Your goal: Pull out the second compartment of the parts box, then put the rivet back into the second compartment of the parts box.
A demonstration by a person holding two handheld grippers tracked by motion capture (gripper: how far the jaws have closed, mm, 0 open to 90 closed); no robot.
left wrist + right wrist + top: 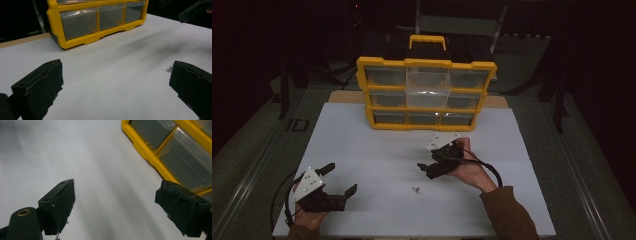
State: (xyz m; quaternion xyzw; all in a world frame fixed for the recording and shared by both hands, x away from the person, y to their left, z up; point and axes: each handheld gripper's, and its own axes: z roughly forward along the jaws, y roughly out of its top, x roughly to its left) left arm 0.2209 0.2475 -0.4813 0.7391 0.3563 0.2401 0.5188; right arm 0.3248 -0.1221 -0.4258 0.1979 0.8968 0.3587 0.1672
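Grippers are hovering wide open — right gripper (428, 161) nearing tiny screws (416, 189), left gripper (341, 178) waiting; next, probably a precise pinch.

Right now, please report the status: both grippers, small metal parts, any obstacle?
Left gripper open, right gripper open. Small metal parts untouched on white sheet. No obstacle.
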